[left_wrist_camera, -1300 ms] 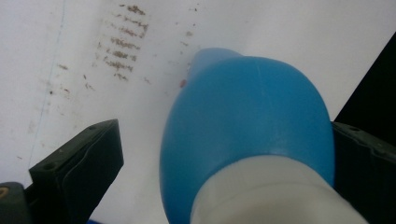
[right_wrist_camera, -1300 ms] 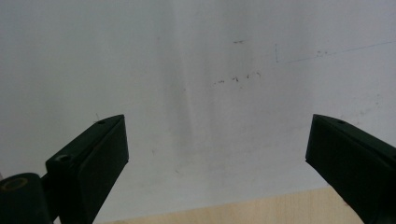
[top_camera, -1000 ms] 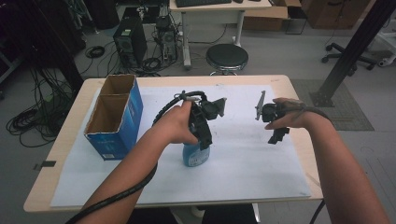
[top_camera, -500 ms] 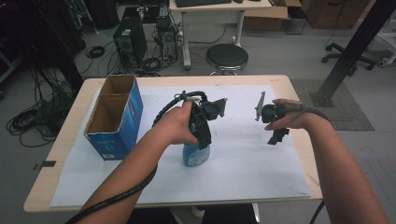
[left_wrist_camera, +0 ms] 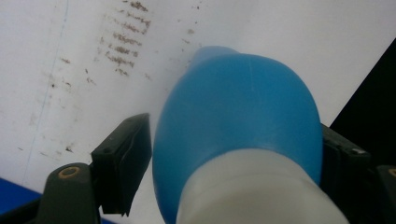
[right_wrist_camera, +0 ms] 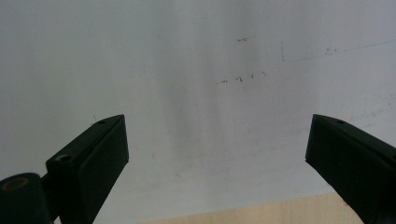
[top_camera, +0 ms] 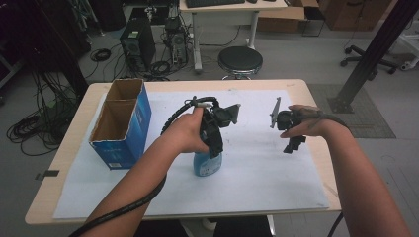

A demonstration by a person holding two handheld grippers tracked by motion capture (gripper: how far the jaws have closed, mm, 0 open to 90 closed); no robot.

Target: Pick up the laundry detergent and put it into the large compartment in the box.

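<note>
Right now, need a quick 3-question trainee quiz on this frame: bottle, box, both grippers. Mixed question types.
1. True or false: the blue bottle lies on its side on the white sheet.
2. Which gripper has the bottle between its jaws? A) left gripper B) right gripper C) neither
3. In the high view, what stands to the left of the bottle, and is its top open or closed?

Key
1. False. It stands upright.
2. A. The jaws have just been closing around the bottle; in the left gripper view both pads look to be against its sides. The right gripper is open over bare sheet.
3. The blue cardboard box, open-topped, with two compartments.
</note>
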